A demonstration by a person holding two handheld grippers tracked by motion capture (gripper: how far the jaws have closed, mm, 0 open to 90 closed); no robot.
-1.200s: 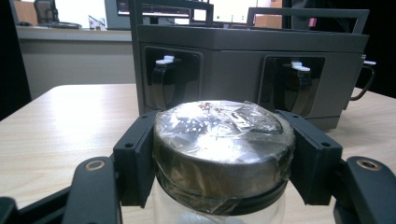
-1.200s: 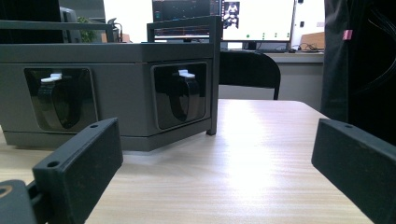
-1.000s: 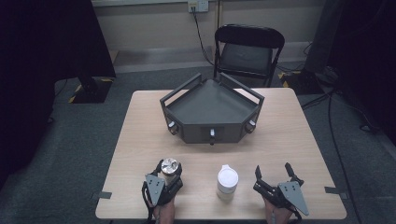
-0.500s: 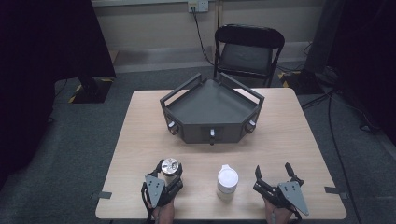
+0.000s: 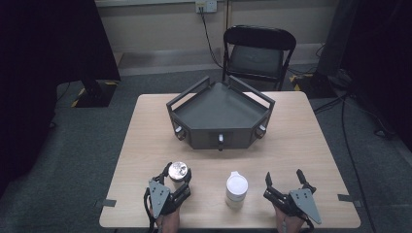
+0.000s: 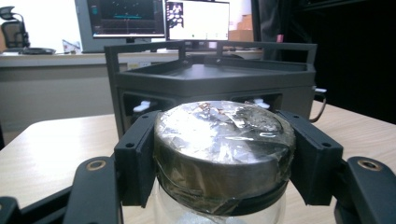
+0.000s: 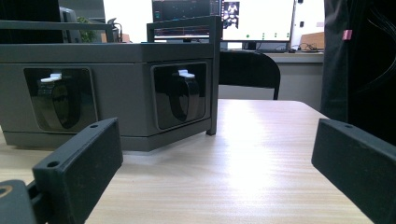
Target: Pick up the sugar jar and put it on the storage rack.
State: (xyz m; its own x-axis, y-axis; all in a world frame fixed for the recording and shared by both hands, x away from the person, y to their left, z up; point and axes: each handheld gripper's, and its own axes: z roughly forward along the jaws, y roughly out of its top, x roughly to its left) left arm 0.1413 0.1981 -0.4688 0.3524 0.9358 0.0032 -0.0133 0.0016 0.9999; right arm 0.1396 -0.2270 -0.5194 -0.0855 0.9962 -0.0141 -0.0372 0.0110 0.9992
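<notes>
Grasp step: my left hand-held gripper (image 5: 176, 178) is clamped on the foil-wrapped lid (image 6: 224, 140) of the glass jar (image 5: 178, 173), standing at the near left of the surface (image 5: 145, 145). Right hand-held gripper (image 5: 286, 183) gapes empty beside the white cup (image 5: 236, 190). Next, probably, a straight lift toward the grey tray (image 5: 221, 116).

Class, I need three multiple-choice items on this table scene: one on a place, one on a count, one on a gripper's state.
1. Where is the white cup?
A. between the grippers
B. on the grey box
C. on the chair
2. How many grippers are there?
A. one
B. two
C. three
3. The left gripper is:
A. open
B. shut on the jar
C. lying flat

Key: 1 A, it stands between the left gripper and right gripper; 2 B, one per hand; 3 B, its jaws clamp the jar at its foil lid.
</notes>
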